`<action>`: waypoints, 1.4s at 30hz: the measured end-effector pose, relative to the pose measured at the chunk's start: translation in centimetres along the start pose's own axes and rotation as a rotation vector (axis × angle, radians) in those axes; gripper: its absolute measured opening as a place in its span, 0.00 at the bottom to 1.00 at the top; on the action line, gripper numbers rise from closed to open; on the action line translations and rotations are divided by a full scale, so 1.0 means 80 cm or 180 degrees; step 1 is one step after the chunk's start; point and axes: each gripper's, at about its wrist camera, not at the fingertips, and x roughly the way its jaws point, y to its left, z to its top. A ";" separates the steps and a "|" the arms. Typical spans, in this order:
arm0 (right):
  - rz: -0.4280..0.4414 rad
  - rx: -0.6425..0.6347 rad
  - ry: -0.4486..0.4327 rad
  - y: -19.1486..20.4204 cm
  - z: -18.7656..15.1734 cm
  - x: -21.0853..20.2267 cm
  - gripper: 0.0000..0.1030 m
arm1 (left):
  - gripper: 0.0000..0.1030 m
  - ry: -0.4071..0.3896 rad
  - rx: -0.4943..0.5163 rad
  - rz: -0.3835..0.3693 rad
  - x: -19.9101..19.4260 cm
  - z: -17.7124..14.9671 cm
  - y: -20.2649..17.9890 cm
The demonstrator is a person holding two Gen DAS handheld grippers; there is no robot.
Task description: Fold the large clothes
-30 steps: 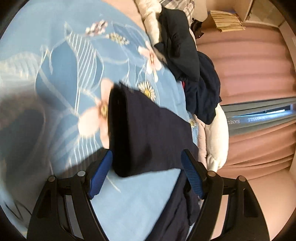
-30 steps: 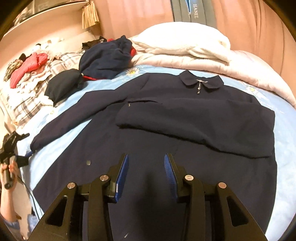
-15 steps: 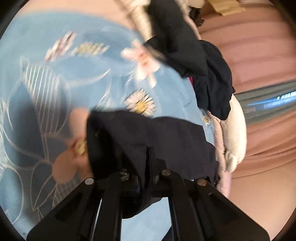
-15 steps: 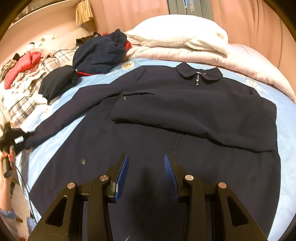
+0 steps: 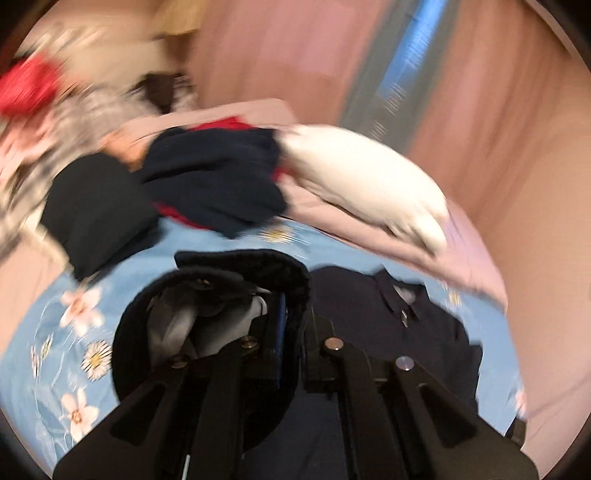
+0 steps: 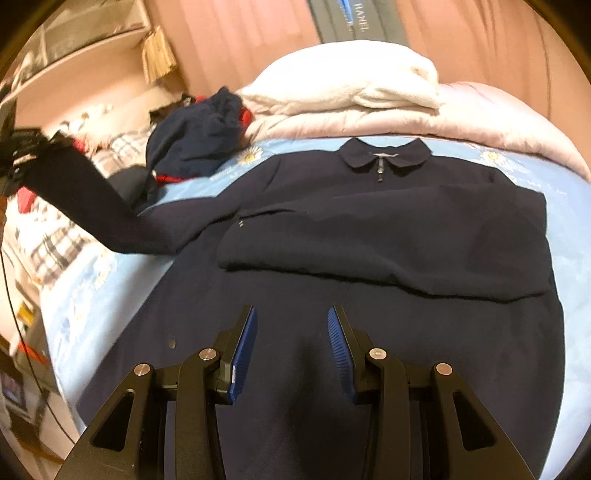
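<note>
A large navy jacket (image 6: 369, 236) lies front up on the blue floral bed sheet (image 6: 110, 288), collar far, with its right sleeve folded across the chest. My left gripper (image 5: 291, 332) is shut on the cuff of the left sleeve (image 5: 258, 269); the right wrist view shows it (image 6: 22, 155) holding that sleeve (image 6: 92, 206) lifted off the bed at the far left. My right gripper (image 6: 291, 343) is open and empty, just above the jacket's lower front.
A pile of dark and red clothes (image 6: 199, 136) lies at the bed's far left. A white blanket (image 6: 347, 81) on a pink quilt (image 6: 480, 122) lies beyond the collar. Pink curtains (image 6: 240, 33) hang behind. Plaid bedding (image 6: 48, 243) lies left.
My left gripper shut on the sleeve cuff, lifted it off the sheet and swung round toward the jacket's collar. My right gripper stayed open over the jacket's lower front.
</note>
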 end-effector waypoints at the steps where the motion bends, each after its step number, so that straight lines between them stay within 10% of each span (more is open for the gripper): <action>1: 0.0009 0.0039 -0.0002 -0.007 0.000 -0.001 0.39 | 0.05 0.0060 0.0151 -0.0005 0.013 -0.006 -0.028; 4: -0.0038 0.0187 -0.0002 -0.030 -0.003 -0.003 0.39 | 0.18 0.0495 0.0495 -0.0174 0.062 -0.045 -0.122; 7: 0.0119 0.0494 0.0134 -0.062 -0.012 0.005 0.39 | 0.72 0.0989 0.0690 -0.0423 0.105 -0.091 -0.188; 17: 0.0872 0.1034 0.0214 -0.075 -0.016 0.035 0.47 | 0.74 0.1200 0.0555 -0.1084 0.071 -0.114 -0.176; 24: 0.1334 0.0803 0.0459 0.014 0.020 0.105 0.53 | 0.81 0.0774 -0.0052 -0.0132 0.032 -0.111 0.020; 31: 0.1174 0.0799 0.0751 0.058 0.030 0.177 0.53 | 0.81 0.1016 -0.0634 0.0094 0.035 -0.168 0.150; 34: 0.1176 0.0708 0.0752 0.069 0.031 0.178 0.11 | 0.81 0.1068 -0.0730 0.0106 0.037 -0.182 0.168; 42: 0.1211 0.0269 -0.0122 0.089 0.109 0.066 0.05 | 0.81 0.1083 -0.0817 0.0051 0.042 -0.180 0.181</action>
